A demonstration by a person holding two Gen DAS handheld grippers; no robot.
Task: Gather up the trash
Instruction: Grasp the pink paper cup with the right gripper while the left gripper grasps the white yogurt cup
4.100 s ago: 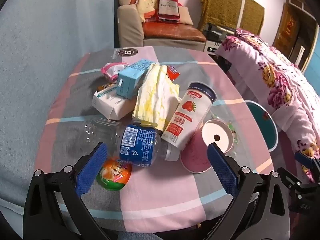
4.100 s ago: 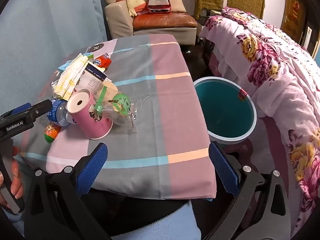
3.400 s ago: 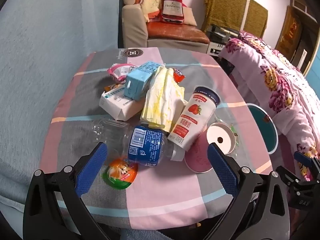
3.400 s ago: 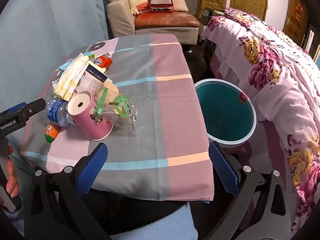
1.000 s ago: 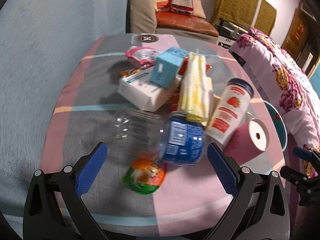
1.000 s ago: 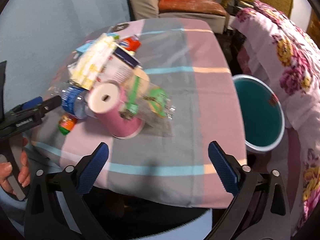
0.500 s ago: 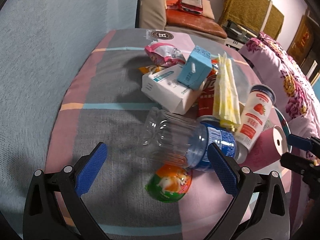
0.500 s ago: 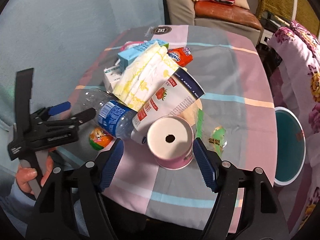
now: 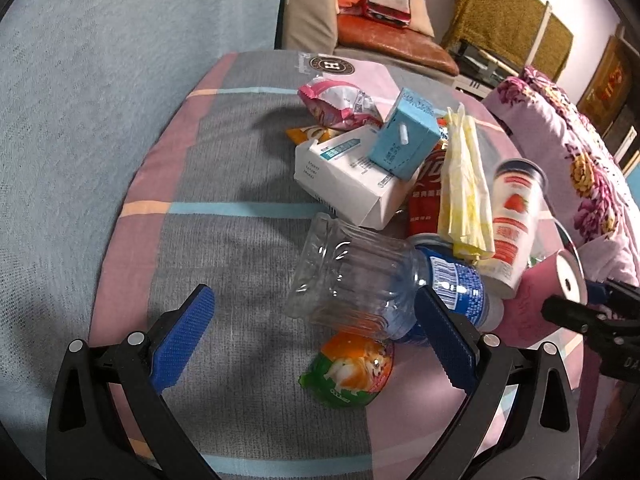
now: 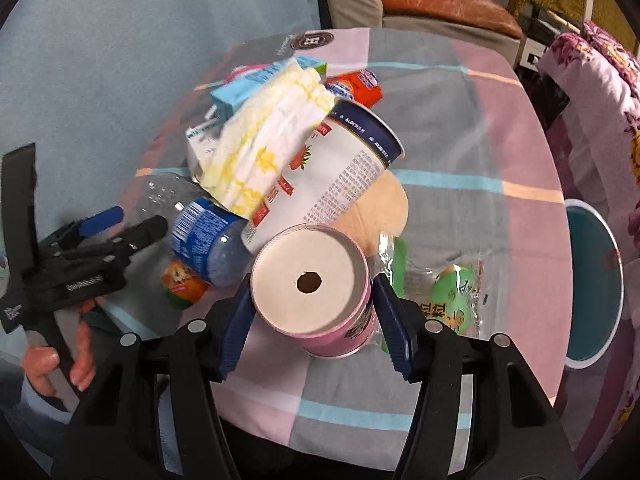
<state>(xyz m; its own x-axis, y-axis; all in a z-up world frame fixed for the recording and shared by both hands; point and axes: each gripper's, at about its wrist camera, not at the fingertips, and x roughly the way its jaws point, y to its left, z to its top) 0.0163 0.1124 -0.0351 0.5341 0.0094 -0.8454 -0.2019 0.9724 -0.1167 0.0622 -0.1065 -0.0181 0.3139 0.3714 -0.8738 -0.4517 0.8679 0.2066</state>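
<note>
The left gripper [image 9: 312, 336] stood wide open over the checked tablecloth [image 9: 224, 248], its blue pads touching nothing. Just ahead of it, toward its right pad, lay a clear plastic bottle [image 9: 360, 280] on its side, blue label to the right. An orange and green jelly cup [image 9: 348, 372] lay between the pads, partly under the bottle. Beyond the bottle sat a white carton [image 9: 352, 184] with a light blue drink box [image 9: 404, 136] on top, and a pink snack bag [image 9: 340, 100] farther off. To the right of these came a folded yellow and white napkin [image 9: 464, 184] and a strawberry yoghurt cup [image 9: 516, 216] on its side.

The right gripper [image 10: 312, 312] had just been closing, with a pink paper cup [image 10: 340, 336] between its jaws. The cup lay on its side, its white base with a small hole facing the camera. Both pads stood at the cup's sides; whether they pressed on it could not be told for certain. To the left of this gripper a hand [image 10: 56, 364] held the other tool. Just right of the pink cup lay a clear wrapper [image 10: 448, 292] with green print. Far right, off the table and below it, stood a teal bin [image 10: 596, 292], well apart from the pile
</note>
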